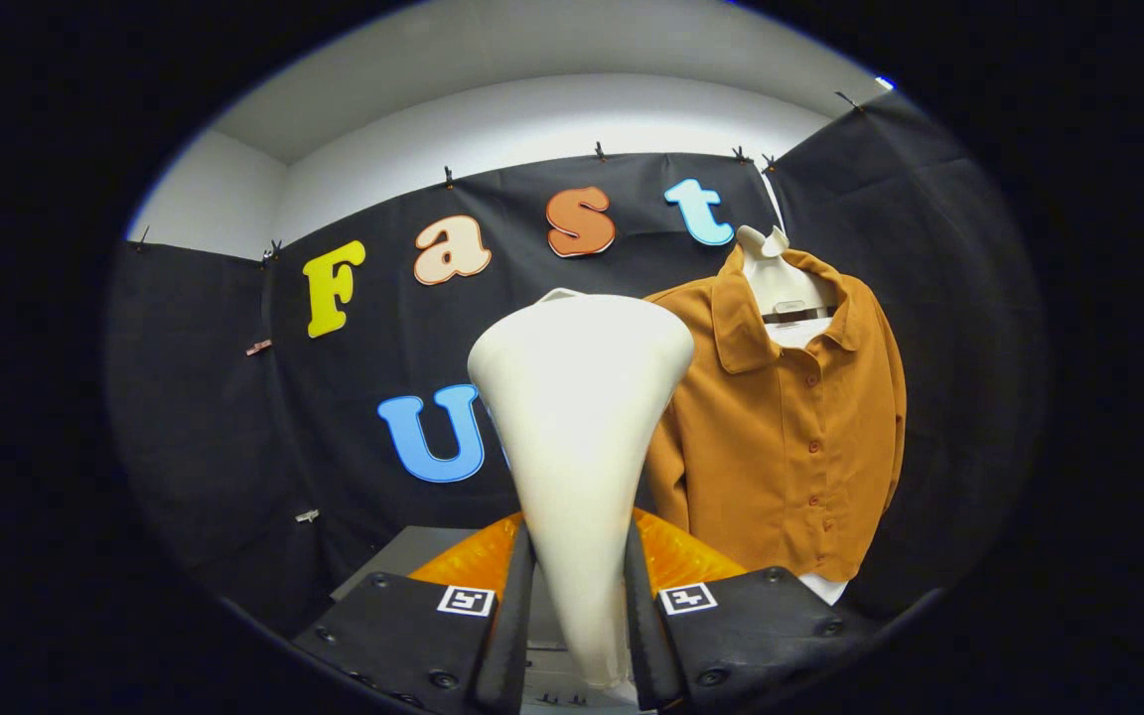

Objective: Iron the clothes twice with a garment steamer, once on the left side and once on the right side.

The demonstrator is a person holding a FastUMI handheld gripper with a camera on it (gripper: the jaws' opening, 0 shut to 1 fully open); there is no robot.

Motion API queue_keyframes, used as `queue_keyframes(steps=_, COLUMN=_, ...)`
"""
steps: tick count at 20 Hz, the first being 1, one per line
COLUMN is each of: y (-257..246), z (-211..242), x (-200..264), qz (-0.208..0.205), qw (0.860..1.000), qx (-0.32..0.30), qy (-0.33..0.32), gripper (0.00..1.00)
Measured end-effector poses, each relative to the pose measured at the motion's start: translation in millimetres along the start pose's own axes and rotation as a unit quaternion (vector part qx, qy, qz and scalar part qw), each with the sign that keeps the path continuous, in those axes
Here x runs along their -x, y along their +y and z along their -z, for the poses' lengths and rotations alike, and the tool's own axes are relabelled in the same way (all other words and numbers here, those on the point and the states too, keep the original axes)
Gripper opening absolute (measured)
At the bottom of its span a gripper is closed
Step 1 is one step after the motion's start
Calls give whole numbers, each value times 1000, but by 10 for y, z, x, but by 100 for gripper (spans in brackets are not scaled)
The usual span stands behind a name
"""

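While its narrow stem is sitting squeezed between the two black fingers, the garment steamer [580, 437] is rising upright straight ahead of them, a smooth, matte, cream-white body flaring from a slim neck into a broad, rounded head. The hand-held gripper [579, 636] is pinching that stem from both sides, each finger pad pressing flat against it, and each finger block is carrying a small square black-and-white marker on top. Beyond the steamer and to its right, the shirt [790, 427] is hanging against the black cloth wall: a rust-orange, soft-looking woven fabric with a folded collar, a row of matching buttons down the front and long sleeves drooping at the sides. It is hanging on a white hanger [781, 288] whose neck is showing inside the collar. The steamer's head is hiding the shirt's near sleeve in part. Just behind the fingers, a glossy, ribbed orange surface [676, 556] is peeking out on both sides of the stem, lying on a grey table [403, 556]; its full shape is hard to make out.
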State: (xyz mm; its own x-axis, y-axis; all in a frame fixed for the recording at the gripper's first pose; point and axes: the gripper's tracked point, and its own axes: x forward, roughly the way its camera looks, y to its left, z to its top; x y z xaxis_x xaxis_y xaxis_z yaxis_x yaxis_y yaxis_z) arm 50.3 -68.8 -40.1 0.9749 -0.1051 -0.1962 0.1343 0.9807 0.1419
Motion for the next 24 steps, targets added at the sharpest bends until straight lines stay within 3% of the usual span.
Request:
queue_keyframes(steps=8, y=415, z=66, x=260, qz=17, qw=999, qx=41, qy=-26, gripper=46)
queue_keyframes(steps=14, y=436, z=97, x=241, qz=34, qw=998, qx=49, qy=-34, gripper=46)
queue_keyframes(steps=24, y=507, z=50, x=183, qz=21, qw=997, qx=57, qy=-39, gripper=46)
